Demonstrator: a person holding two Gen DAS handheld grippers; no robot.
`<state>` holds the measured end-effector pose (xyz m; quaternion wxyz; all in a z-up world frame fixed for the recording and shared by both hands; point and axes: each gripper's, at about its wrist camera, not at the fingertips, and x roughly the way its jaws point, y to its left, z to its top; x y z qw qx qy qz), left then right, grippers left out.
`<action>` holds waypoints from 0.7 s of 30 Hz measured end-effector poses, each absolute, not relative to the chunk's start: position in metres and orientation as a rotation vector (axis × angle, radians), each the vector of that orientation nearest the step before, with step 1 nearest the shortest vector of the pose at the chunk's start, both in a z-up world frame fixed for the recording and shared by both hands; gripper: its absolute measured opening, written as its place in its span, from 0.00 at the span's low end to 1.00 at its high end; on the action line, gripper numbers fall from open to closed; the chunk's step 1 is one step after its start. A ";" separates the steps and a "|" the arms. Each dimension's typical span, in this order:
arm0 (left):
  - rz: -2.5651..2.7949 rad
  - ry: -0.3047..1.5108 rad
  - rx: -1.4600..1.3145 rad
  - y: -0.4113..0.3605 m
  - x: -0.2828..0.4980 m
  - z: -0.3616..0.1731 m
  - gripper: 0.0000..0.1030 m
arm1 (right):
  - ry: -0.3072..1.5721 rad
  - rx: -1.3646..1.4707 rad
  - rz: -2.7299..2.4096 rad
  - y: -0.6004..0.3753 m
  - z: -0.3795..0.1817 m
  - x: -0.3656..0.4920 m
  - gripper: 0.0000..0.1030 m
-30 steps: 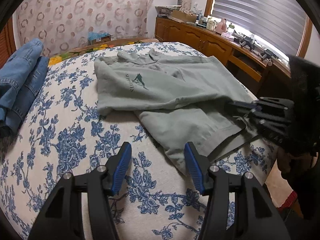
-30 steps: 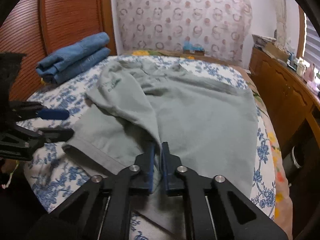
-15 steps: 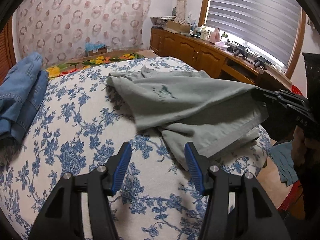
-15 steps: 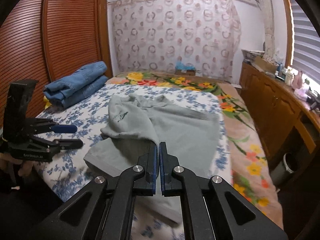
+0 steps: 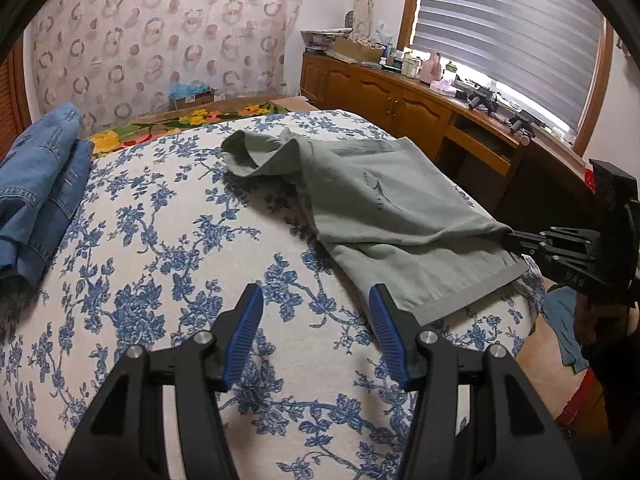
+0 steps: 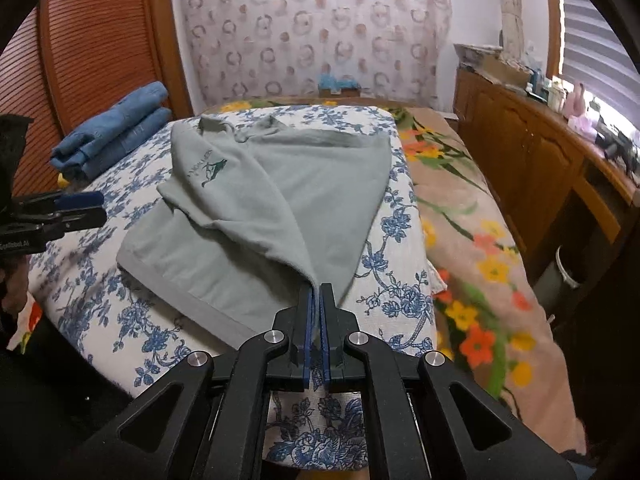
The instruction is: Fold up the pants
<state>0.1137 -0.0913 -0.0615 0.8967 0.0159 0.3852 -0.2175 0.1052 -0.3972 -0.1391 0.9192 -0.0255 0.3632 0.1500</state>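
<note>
- Grey-green pants (image 6: 260, 200) lie on a bed (image 5: 160, 248) with a white cover printed in blue flowers; they sit toward the bed's window-side half, one layer folded diagonally over another
- small dark green logo (image 6: 210, 170) on the upper layer, near the waist end
- hemmed edge (image 5: 472, 292) of the lower layer lies flat near the bed's front edge
- right gripper (image 6: 316, 300): jaws nearly closed, blue pads pinching a corner of the upper cloth layer; jaws have just been easing apart slightly, cloth between them
- in the left wrist view the same gripper (image 5: 516, 238) comes in from the right edge, its tips at the cloth corner, which looks drawn taut toward it
- left gripper (image 5: 316, 308): jaws about half open, nothing between them, over bare cover just left of the hemmed edge; whether the right fingertip brushes the hem I cannot tell
- from the right wrist view the left gripper (image 6: 86, 208) sits at the left edge, apart from the pants
- folded jeans (image 5: 36, 184) stacked at the far side of the bed, well apart from the pants
- wooden cabinet (image 5: 400, 100) with clutter on top runs under a window with blinds (image 5: 512, 36)
- patterned curtain (image 6: 312, 28) on the back wall
</note>
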 end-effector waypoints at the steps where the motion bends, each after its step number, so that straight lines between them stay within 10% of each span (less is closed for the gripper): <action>1: -0.448 0.799 0.031 -0.090 0.115 -0.062 0.53 | 0.738 -0.055 0.302 -0.398 -0.137 0.105 0.13; 21: -0.384 0.725 0.007 -0.047 0.112 -0.036 0.53 | 0.650 -0.139 0.575 -0.280 -0.112 0.151 0.23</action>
